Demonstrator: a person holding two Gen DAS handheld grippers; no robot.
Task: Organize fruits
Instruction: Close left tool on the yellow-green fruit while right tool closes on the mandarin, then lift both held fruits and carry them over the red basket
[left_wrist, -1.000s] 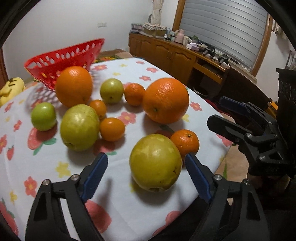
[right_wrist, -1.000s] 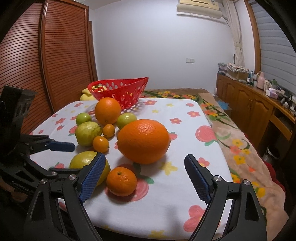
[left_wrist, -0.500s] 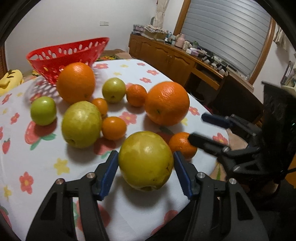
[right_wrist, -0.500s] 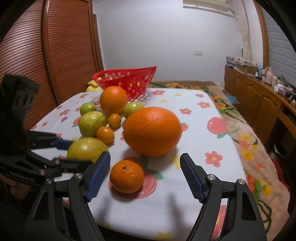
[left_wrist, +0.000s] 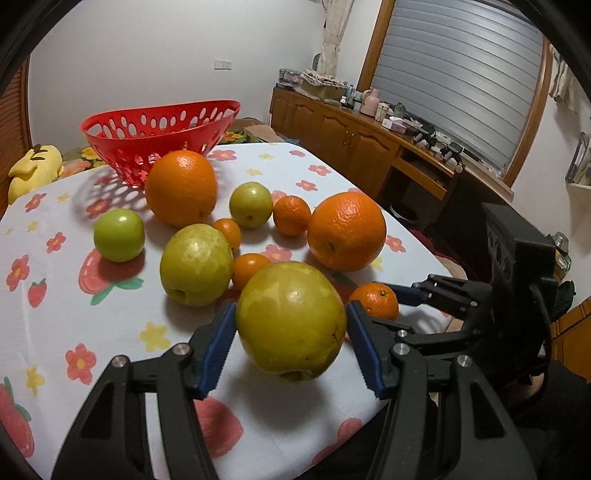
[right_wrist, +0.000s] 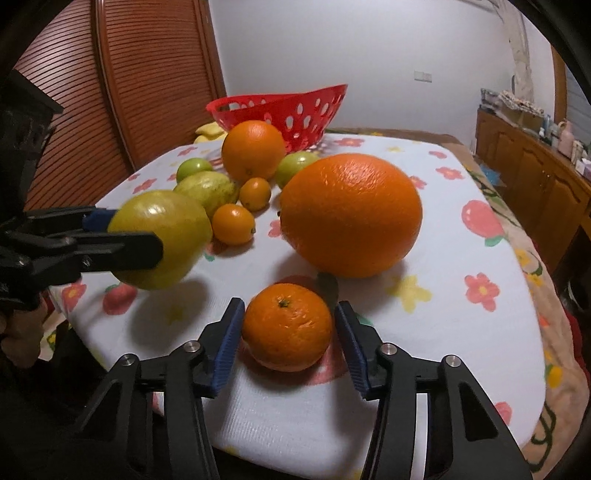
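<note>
Nearest in the left wrist view, the left gripper (left_wrist: 291, 332) has its blue ribbed jaws pinching a large yellow-green waxy round fruit (left_wrist: 291, 320), held clear of the counter (right_wrist: 424, 332), to judge by the shadow beneath it in the right wrist view. The right gripper (right_wrist: 289, 332) has just been closing its jaws around a small dimpled orange mandarin (right_wrist: 287, 326); the pads now sit against its sides while it rests on the counter's white floral cloth, near the front edge. Risk, as a judgement: both fruits are smooth and rounded, gripped across their widest part, so a tilt or jerk could roll either out of the pads; the mandarin's soft rind could bruise under further squeeze. The two grippers work just beside each other, so their frames could collide on lifting. Just behind the mandarin stands a large pebbled orange (right_wrist: 351, 216), close enough to be nudged and set rolling toward the edge. Further back lie a second yellow-green fruit (left_wrist: 196, 265), several small smooth oranges, two glossy green fruits and another large orange (left_wrist: 181, 188). Farthest, the red perforated plastic basket (left_wrist: 159, 129), the likely destination, stands with no fruit visible in it
</note>
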